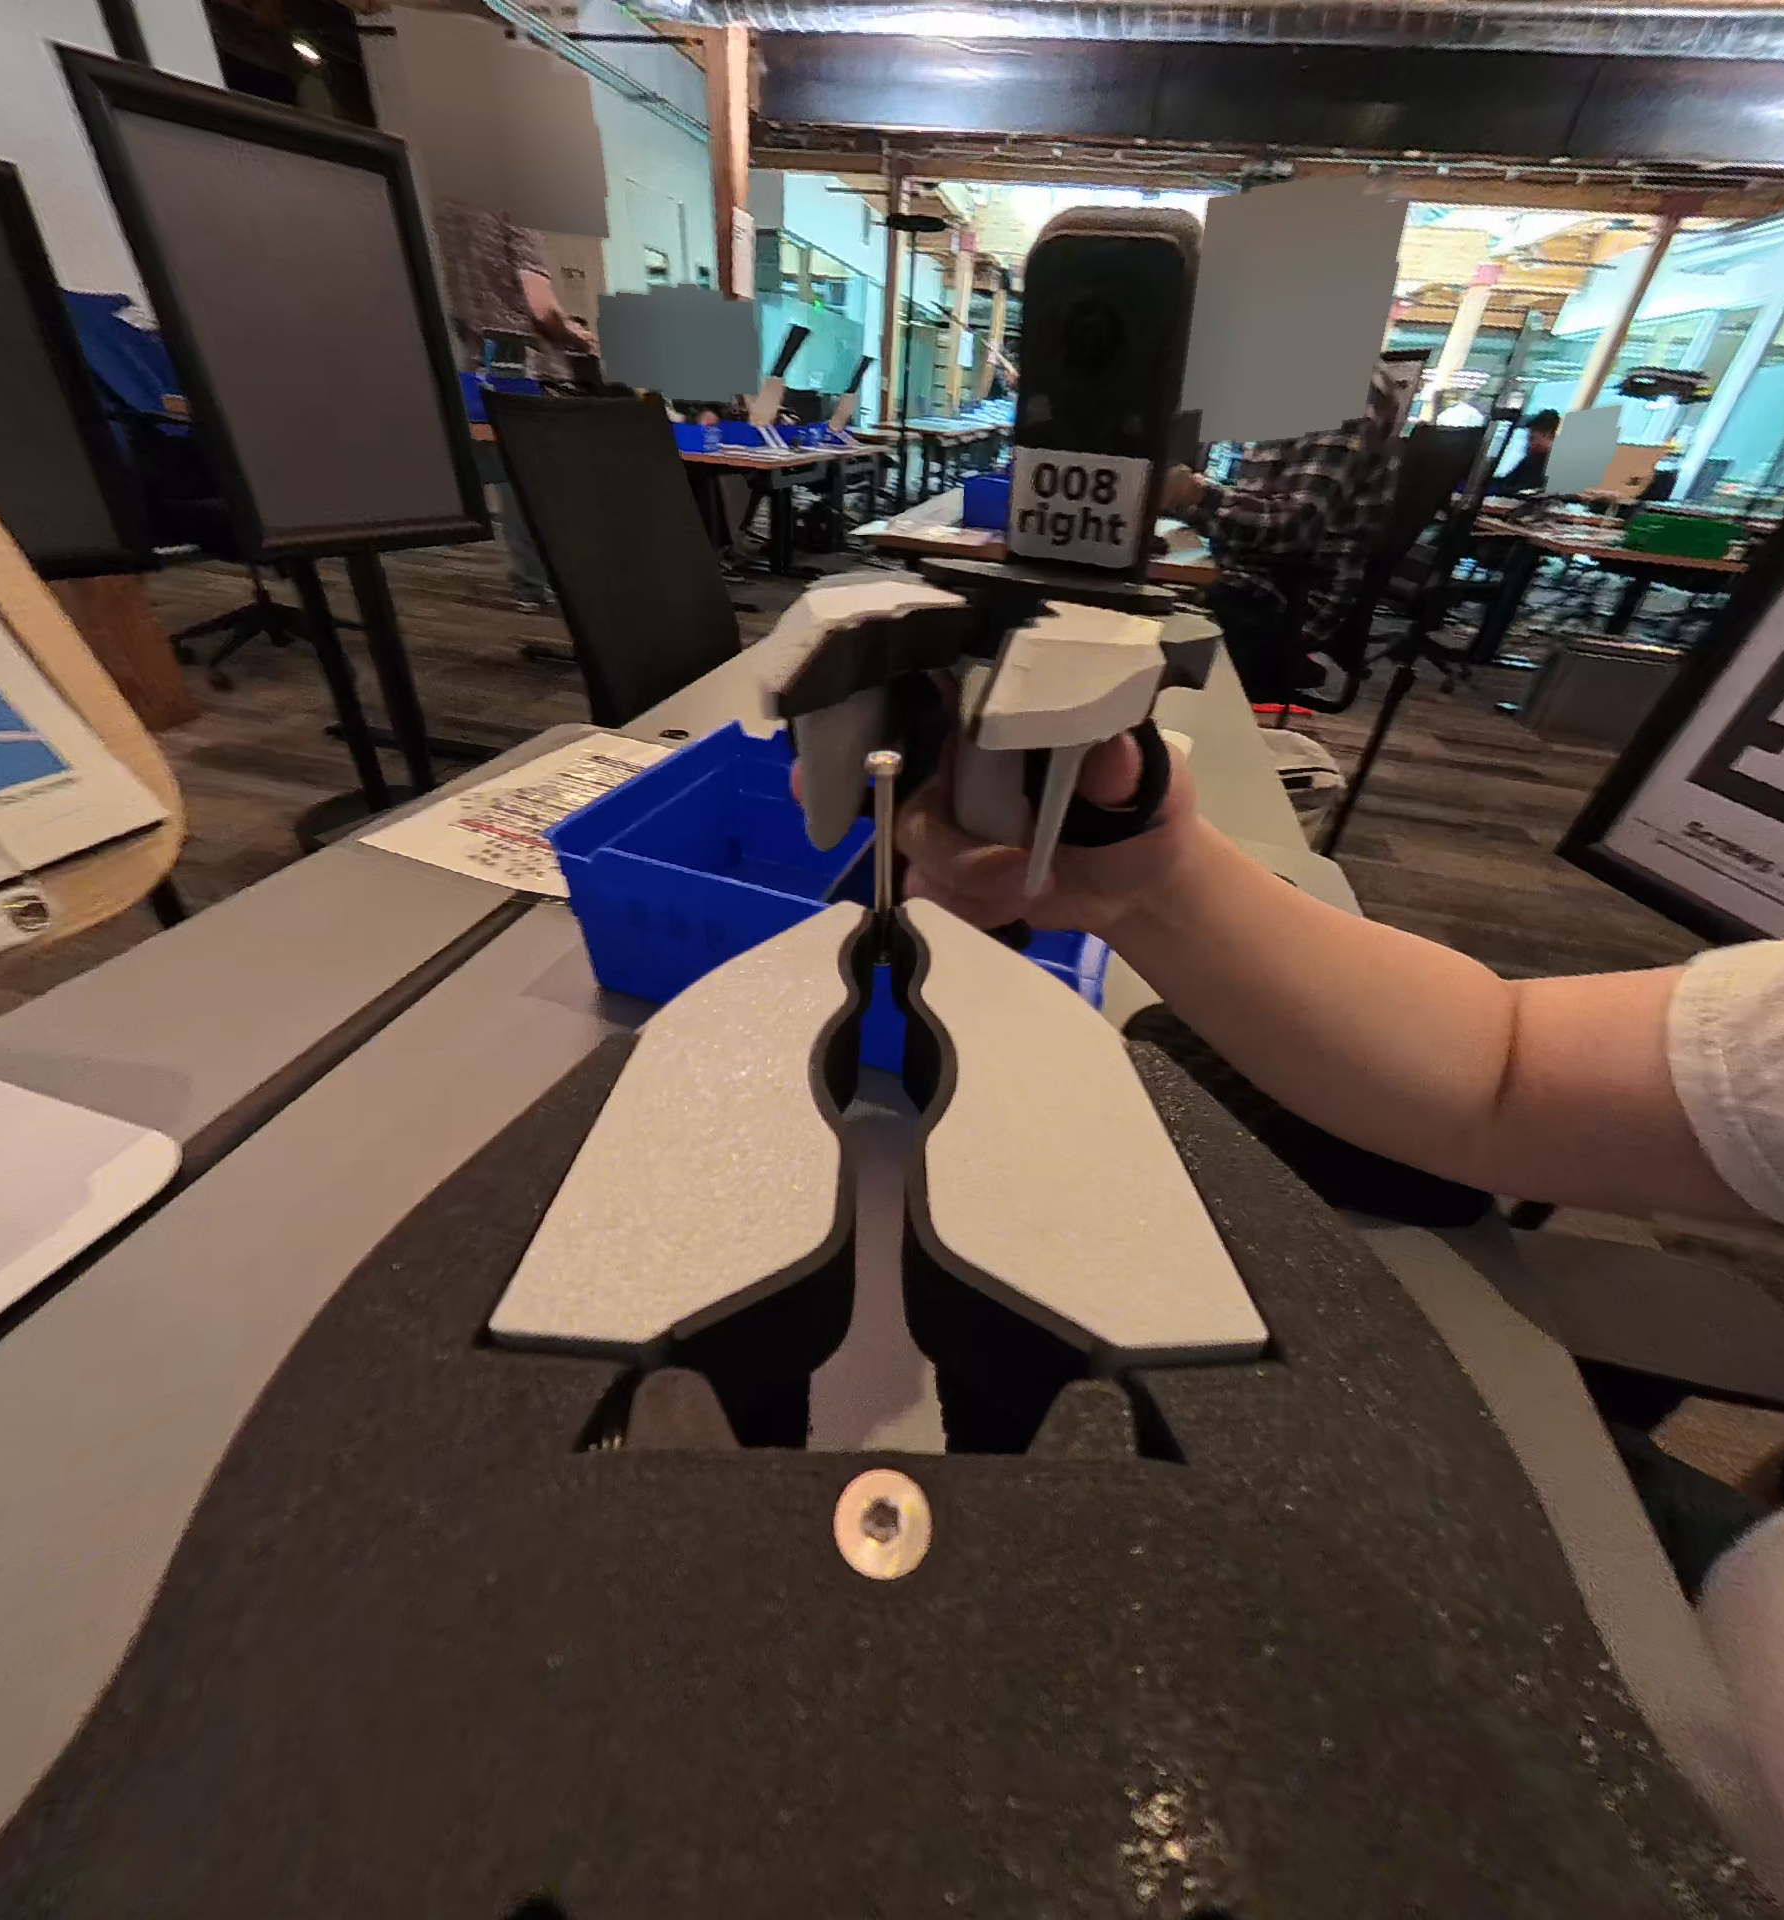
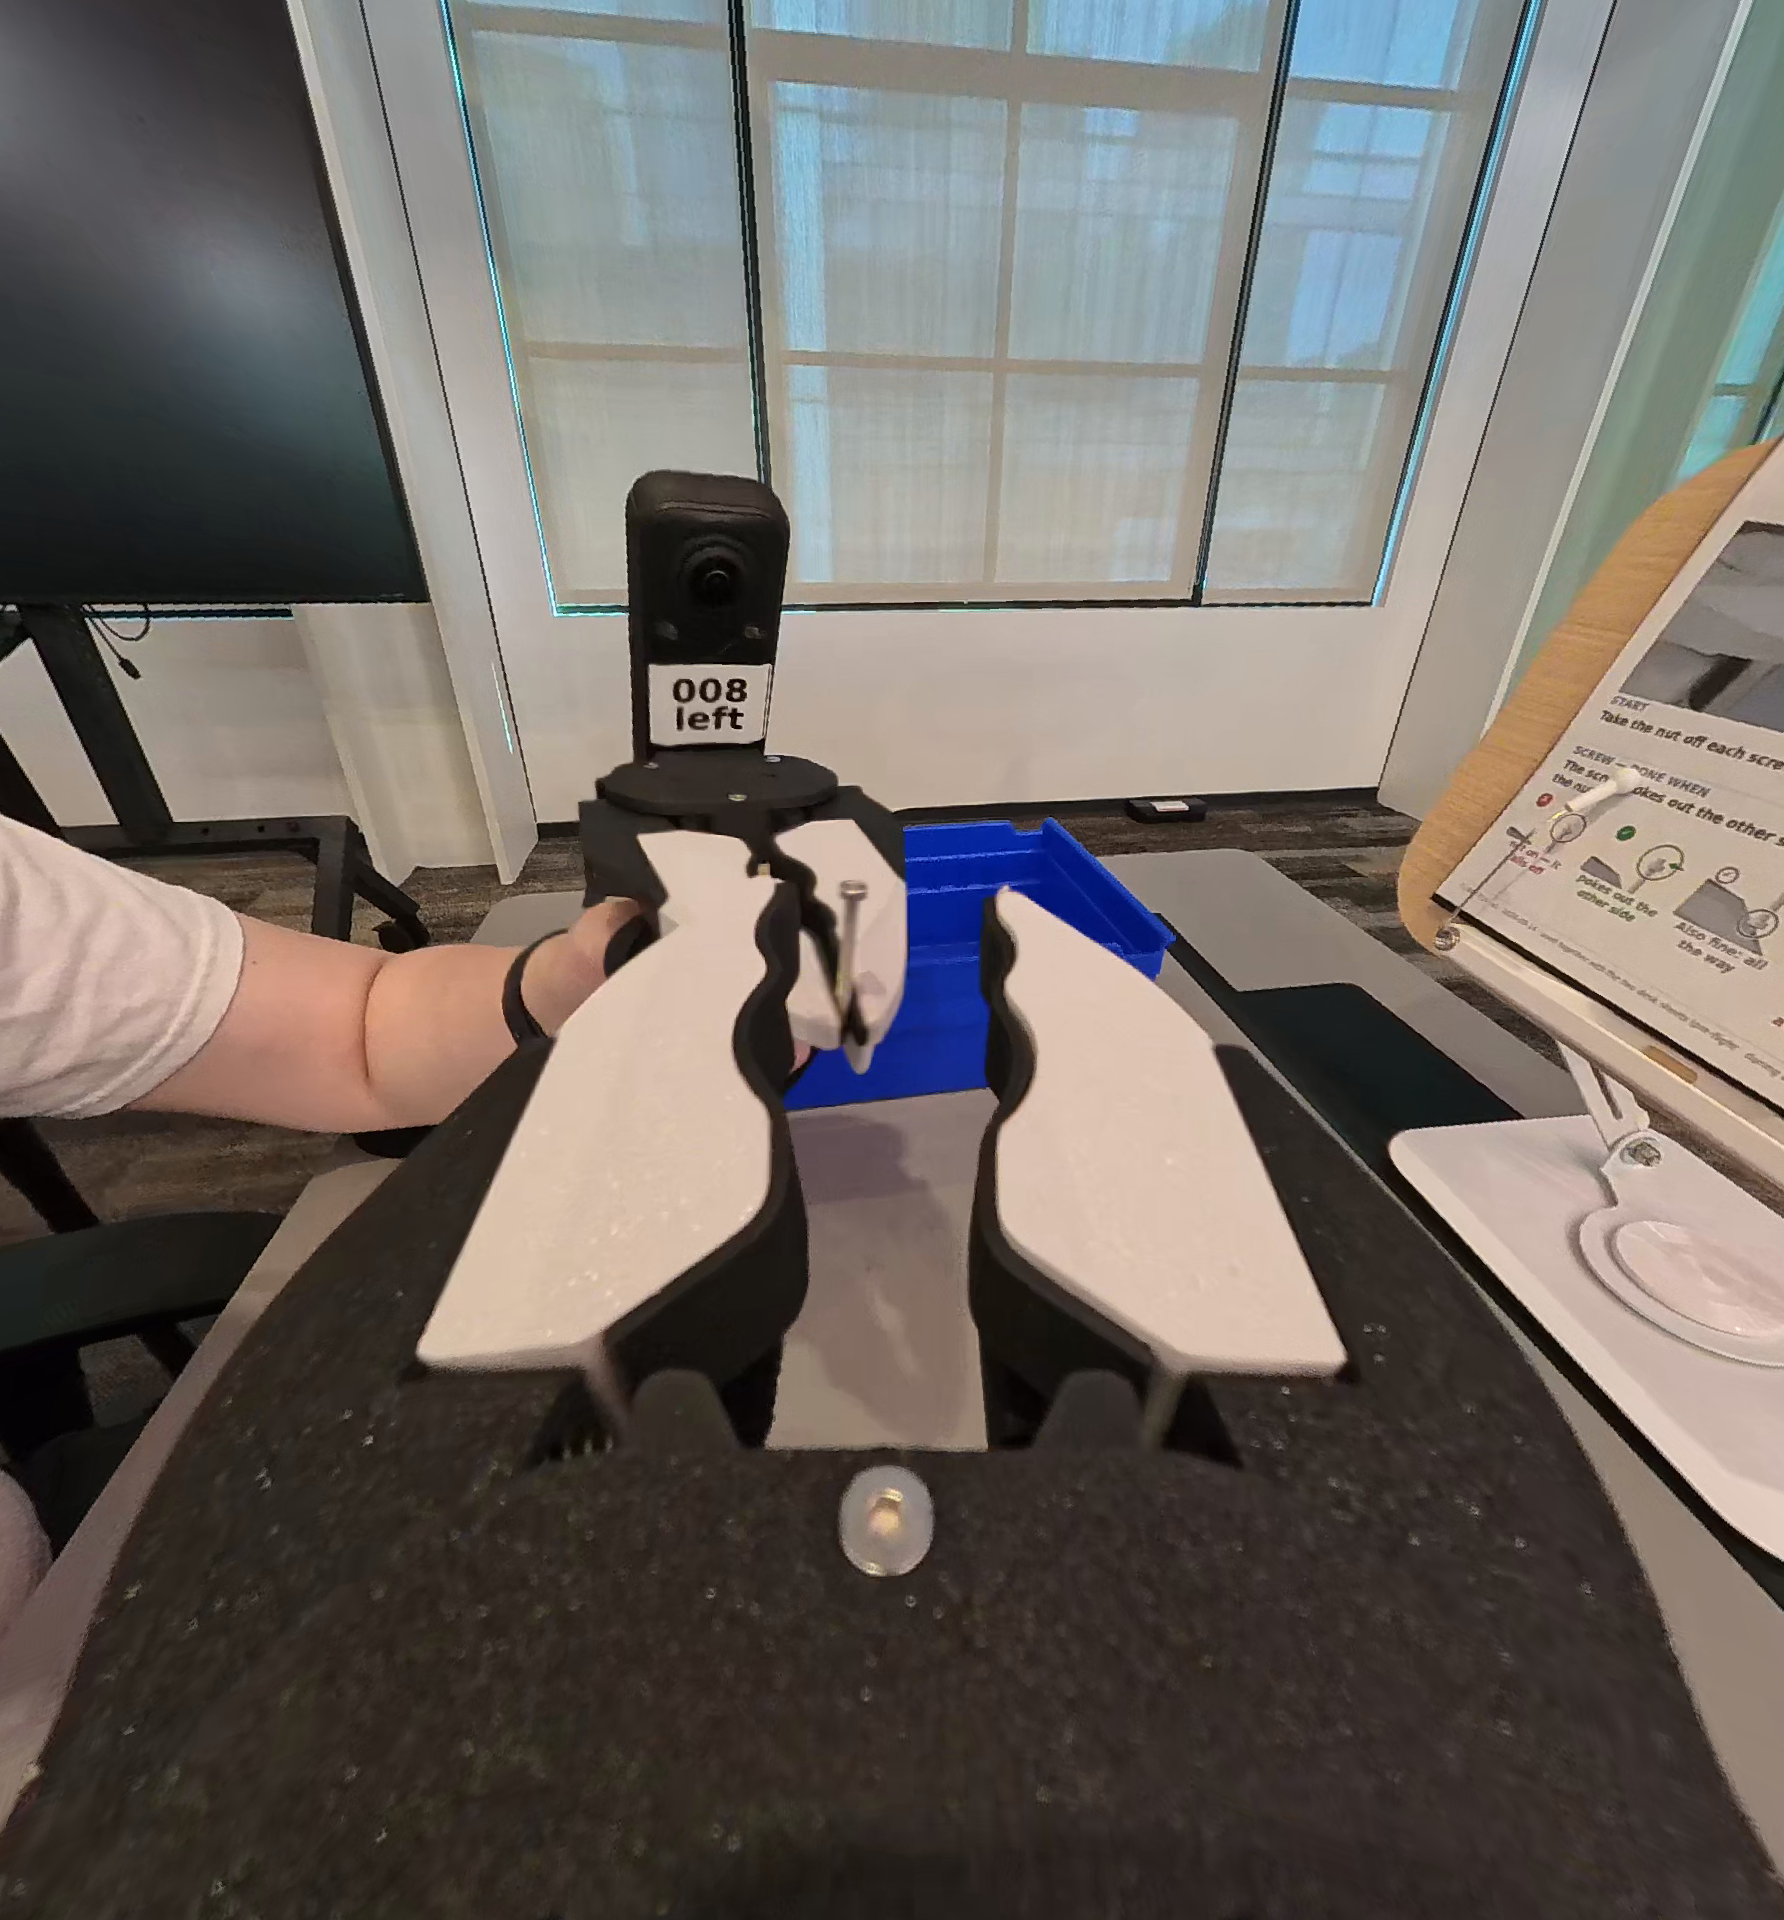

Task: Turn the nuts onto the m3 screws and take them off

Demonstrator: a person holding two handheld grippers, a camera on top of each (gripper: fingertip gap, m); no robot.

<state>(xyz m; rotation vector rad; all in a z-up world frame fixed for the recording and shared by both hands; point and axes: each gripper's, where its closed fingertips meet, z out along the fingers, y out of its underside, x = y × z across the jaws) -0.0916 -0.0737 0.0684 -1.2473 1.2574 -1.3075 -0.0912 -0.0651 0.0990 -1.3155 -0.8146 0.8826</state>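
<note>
Screw (image 1: 882, 831) is held upright by its lower end between the tips of the left gripper (image 1: 880, 925), whose fingers are closed on the shank, and its head points up. It is seen above the blue bin (image 1: 701, 862), which stands on the grey counter (image 1: 244, 1039). The right gripper (image 2: 893, 997) is seen with its fingers well apart and nothing between them; in the left view it hangs just behind the head of the screw. A nut cannot be made out on the screw; it is too small to tell.

The screw is judged to be light, stiff and thin, with a smooth metal surface, so it may slip or tilt in the pads if it is pushed from the side. The hold at the lower end leaves the upper part free. A nut is best taken by its flat sides and turned gently, because such a small part is easily dropped into the bin.
</note>
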